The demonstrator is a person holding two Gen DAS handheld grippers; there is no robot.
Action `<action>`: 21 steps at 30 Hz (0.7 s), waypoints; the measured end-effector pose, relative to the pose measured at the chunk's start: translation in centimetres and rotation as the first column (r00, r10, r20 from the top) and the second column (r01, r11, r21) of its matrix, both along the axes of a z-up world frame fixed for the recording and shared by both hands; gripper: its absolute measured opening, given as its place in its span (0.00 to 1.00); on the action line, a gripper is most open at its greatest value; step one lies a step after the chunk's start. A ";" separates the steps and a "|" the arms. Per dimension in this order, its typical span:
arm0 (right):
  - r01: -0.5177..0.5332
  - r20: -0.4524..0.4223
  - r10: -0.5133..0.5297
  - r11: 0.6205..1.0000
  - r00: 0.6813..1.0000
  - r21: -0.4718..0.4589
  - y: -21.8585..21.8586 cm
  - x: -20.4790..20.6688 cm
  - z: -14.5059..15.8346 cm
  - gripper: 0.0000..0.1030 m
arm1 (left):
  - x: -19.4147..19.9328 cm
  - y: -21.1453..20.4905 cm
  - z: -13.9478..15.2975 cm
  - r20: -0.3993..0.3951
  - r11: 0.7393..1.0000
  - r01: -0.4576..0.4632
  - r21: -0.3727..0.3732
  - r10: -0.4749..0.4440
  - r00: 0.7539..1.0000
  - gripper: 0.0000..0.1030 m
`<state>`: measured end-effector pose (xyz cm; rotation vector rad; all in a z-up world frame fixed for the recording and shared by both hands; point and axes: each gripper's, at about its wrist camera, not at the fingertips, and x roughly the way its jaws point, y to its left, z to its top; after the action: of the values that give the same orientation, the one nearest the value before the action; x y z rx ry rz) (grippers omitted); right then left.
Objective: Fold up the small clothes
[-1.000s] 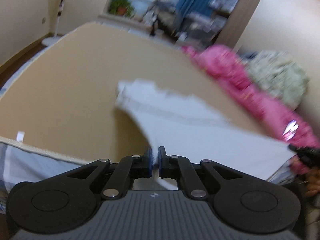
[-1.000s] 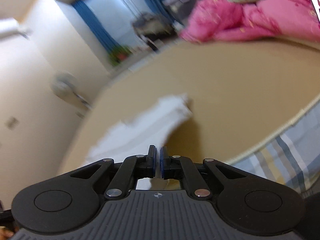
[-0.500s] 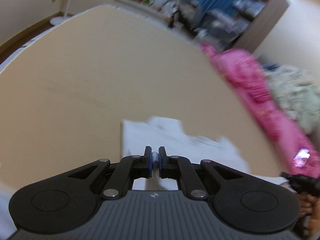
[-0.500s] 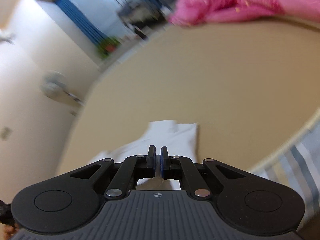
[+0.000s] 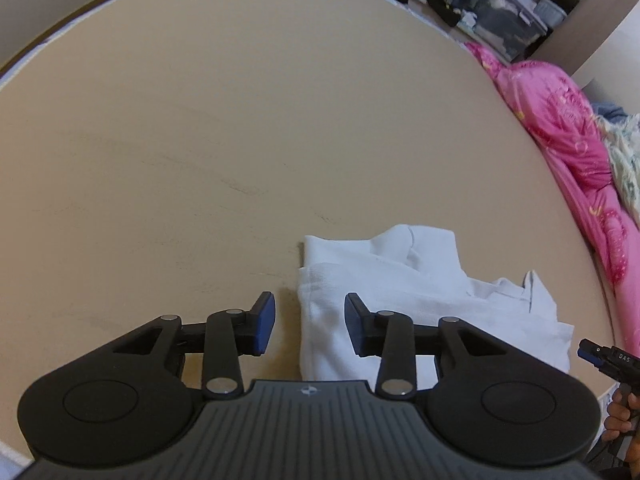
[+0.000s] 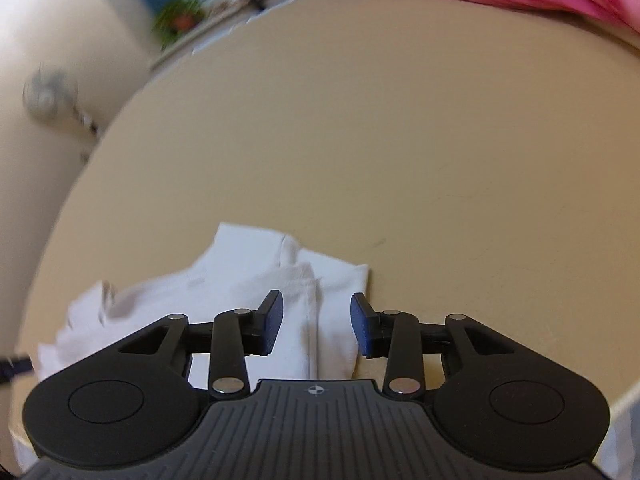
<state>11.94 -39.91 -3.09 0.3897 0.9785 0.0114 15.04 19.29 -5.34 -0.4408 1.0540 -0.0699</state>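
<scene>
The left gripper point(image 5: 310, 322) is held with its jaws spread apart, gripping nothing. Its blue pads point(image 5: 265, 323) straddle the left edge of the white garment point(image 5: 404, 292): one pad is over the bare surface just left of the garment, the other is over the cloth. Whether the pads touch the cloth cannot be determined.

The right gripper point(image 6: 317, 323) is likewise held with its jaws spread apart and nothing between them but the cloth beneath. Its fingers point(image 6: 362, 328) bracket the right-hand portion of the white garment point(image 6: 240, 280), where a folded layer forms a vertical seam. The right finger is at the right border of the garment.

The garment lies on the tan bed surface point(image 5: 240, 140), near the front edge of that surface. It is folded over on itself, with an upper layer overlapping a lower one; a rumpled section projects on its far side. In the left wrist view, the tip of the right gripper appears at the frame edge, to the right of the garment.

A pink quilt point(image 5: 568, 152) lies bunched along the right side of the bed surface, well apart from the garment. A potted plant point(image 6: 180, 20), blurred, is beyond the far left of the garment.
</scene>
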 end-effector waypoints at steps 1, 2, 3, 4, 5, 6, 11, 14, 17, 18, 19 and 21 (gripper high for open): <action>-0.009 -0.006 0.009 1.000 1.000 -0.010 0.3 0.5 -0.2 0.38 | -0.2 -0.6 -0.1 -0.005 1.000 0.005 0.003 -0.005 1.000 0.41; -0.014 -0.008 0.014 1.000 1.000 -0.014 0.8 0.9 -0.3 0.38 | 0.3 -1.1 -0.4 -0.009 1.000 0.017 0.008 -0.016 1.000 0.41; -0.026 -0.005 0.026 1.000 1.000 -0.016 1.1 1.3 -0.5 0.38 | 0.4 -1.8 -0.6 -0.010 1.000 0.027 0.015 -0.027 1.000 0.40; -0.041 -0.001 0.041 0.999 0.999 -0.017 1.2 1.3 -0.4 0.38 | 0.3 -2.4 -0.6 -0.011 0.999 0.040 0.030 -0.039 0.999 0.34; -0.062 0.002 0.062 0.998 0.998 -0.027 1.7 0.9 -0.7 0.37 | 0.2 -3.0 -0.7 -0.007 0.997 0.048 0.059 -0.048 0.999 0.26; -0.085 0.004 0.085 0.995 0.996 -0.051 2.2 0.9 -0.9 0.37 | 0.1 -3.6 -0.7 -0.003 0.994 0.059 0.091 -0.059 0.998 0.11; -0.122 0.075 0.130 0.987 0.989 -0.102 3.3 1.1 -0.5 0.01 | -0.4 -3.9 0.7 0.074 0.987 0.071 0.146 -0.083 0.994 0.06; -0.056 0.195 0.071 0.995 0.978 -0.084 2.8 0.7 1.5 0.01 | -0.9 -3.6 2.3 0.175 0.988 0.037 0.153 -0.064 0.982 0.05; 0.032 0.314 -0.013 0.998 0.949 -0.055 1.7 0.2 3.3 0.01 | -0.7 -3.8 3.2 0.251 0.984 -0.008 0.178 -0.038 0.967 0.05; 0.054 0.342 -0.031 0.997 0.939 -0.058 1.5 0.3 3.6 0.01 | -0.4 -3.9 3.3 0.264 0.983 -0.020 0.184 -0.030 0.964 0.05; 0.064 0.353 -0.038 0.996 0.935 -0.062 1.5 0.5 3.6 0.01 | -0.2 -4.0 3.2 0.272 0.982 -0.026 0.189 -0.027 0.962 0.05; 0.071 0.328 -0.038 0.994 0.944 -0.089 1.8 1.4 2.9 0.01 | 0.5 -4.5 2.9 0.278 0.978 -0.030 0.205 -0.029 0.960 0.05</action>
<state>13.31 -38.13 -0.16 0.3108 0.6376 -0.0224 15.51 14.83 -2.44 -0.2325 0.7726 -0.0203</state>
